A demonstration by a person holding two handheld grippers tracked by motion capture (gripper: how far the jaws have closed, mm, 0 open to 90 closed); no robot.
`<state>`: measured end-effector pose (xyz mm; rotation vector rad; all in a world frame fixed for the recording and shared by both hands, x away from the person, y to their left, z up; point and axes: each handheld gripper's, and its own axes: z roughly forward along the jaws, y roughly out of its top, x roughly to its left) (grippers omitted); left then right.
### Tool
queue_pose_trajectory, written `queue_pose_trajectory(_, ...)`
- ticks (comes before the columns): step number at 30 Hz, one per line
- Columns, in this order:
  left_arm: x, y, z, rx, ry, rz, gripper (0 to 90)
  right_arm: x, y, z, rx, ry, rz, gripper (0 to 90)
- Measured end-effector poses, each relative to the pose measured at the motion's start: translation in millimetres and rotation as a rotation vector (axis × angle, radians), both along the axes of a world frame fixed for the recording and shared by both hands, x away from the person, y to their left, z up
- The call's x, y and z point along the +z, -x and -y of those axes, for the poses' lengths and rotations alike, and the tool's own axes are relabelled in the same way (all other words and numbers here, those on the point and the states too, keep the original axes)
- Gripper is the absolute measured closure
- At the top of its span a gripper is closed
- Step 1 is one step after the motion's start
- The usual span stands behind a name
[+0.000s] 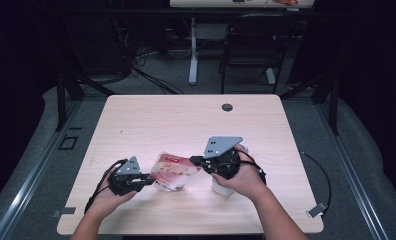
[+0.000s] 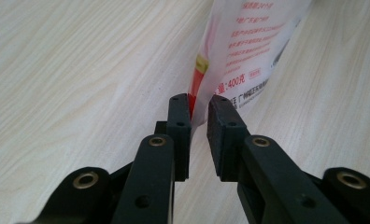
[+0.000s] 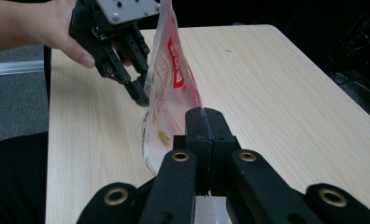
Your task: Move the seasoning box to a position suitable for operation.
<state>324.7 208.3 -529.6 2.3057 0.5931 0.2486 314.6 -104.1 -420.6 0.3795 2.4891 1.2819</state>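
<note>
Pouch (image 1: 173,171) between tongs (image 1: 147,179), print legible up close

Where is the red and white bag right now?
In the high view the red and white bag is held up over the near middle of the table, between the left tongs and the right tongs.

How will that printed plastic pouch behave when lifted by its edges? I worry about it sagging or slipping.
The pouch is probably floppy: its thin film bends between the left gripper and the right gripper. Its glossy surface may be slippery. It looks slack and only partly full, so it is likely light.
</note>
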Motion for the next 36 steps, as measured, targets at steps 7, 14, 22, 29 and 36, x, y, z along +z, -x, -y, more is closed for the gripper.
queue_pose_trajectory(7, -7.8, -1.3, 10.6, -0.023, -0.032, -0.014, 83.7, 3.7, 0.8, -9.0, 0.017, 0.002, 0.011, 90.0)
queue_pose_trajectory(14, -9.4, -0.9, 10.5, -0.021, -0.027, -0.016, 83.9, 3.1, 0.2, -10.5, 0.022, -0.004, 0.004, 89.4)
queue_pose_trajectory(22, -10.3, -0.8, 9.6, -0.022, -0.026, -0.016, 83.7, 2.7, 0.6, -10.4, 0.026, -0.016, -0.002, 86.0)
queue_pose_trajectory(29, -12.5, -1.4, 7.9, -0.019, -0.034, -0.02, 83.5, 1.5, 0.1, -12.0, 0.025, -0.021, -0.009, 83.8)
queue_pose_trajectory(36, -12.5, -1.7, 6.2, -0.004, -0.013, -0.03, 79.4, -1.6, -1.6, -10.9, 0.02, -0.035, -0.015, 84.0)
